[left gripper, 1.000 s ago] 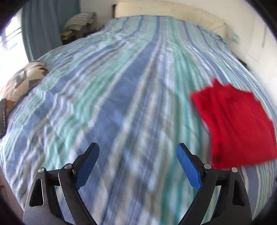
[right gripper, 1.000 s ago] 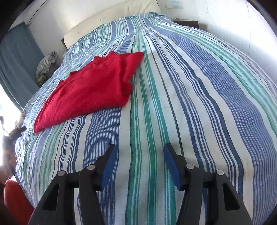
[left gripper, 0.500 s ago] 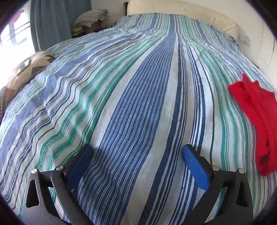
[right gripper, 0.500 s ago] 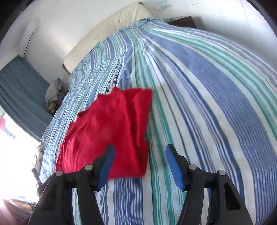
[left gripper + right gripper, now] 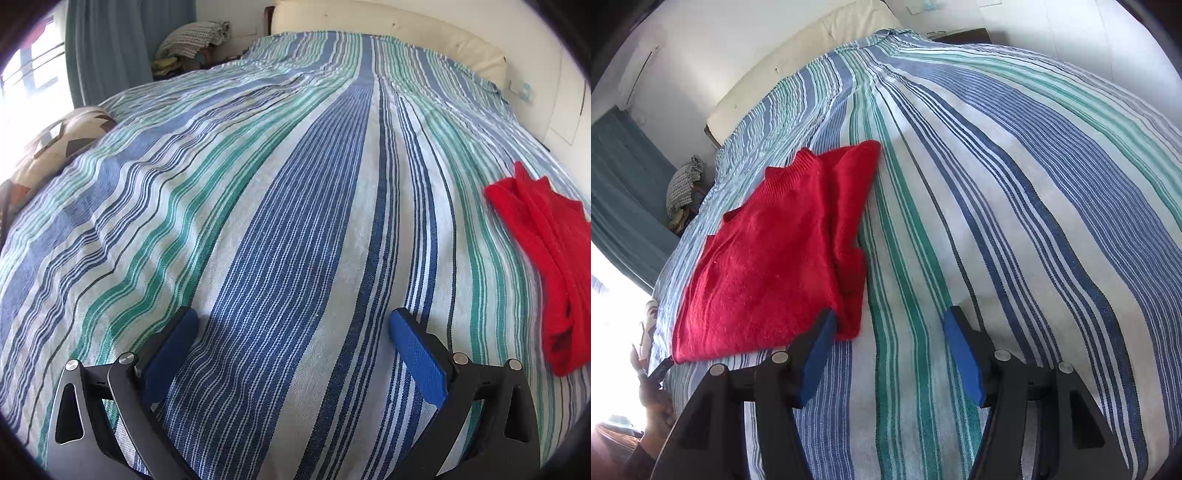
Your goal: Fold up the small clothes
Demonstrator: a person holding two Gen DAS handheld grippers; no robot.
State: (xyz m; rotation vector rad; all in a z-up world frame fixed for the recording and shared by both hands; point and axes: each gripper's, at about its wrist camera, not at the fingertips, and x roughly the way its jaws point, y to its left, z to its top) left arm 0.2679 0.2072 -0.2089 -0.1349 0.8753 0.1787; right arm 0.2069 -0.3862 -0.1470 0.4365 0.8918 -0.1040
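Left wrist view: left gripper (image 5: pixel 293 328) spread wide, nothing between the blue pads (image 5: pixel 417 354), hovering low over bare striped bedspread (image 5: pixel 280 206). The red sweater (image 5: pixel 546 266) lies off to the right edge, well apart from this gripper; only a bunched side of it shows, so the fold state can't be read from here. Likely parked out of the way because this hand has no grip to make yet. This view alone shows the patterned cushion (image 5: pixel 55 144) at the left edge of the bed, plus the headboard (image 5: pixel 388 26) and a pile of checked fabric (image 5: pixel 195 37) by the curtain (image 5: pixel 125 44). Right wrist view: right gripper (image 5: pixel 888 334) also spread, empty, angled toward the sweater (image 5: pixel 775 254); its left pad (image 5: pixel 818 354) sits just beside the near bottom corner of the garment, touching or not I can't tell. Here the sweater is seen whole: flat on the bedspread (image 5: pixel 1015 192), collar pointing away toward the headboard, the right side doubled over in a lengthwise fold, so it looks partly folded. Position suggests the right gripper is lined up to pinch the hem corner for the next fold, judging by the task. This view doesn't show the cushion clearly; the left side is blown out by window light.
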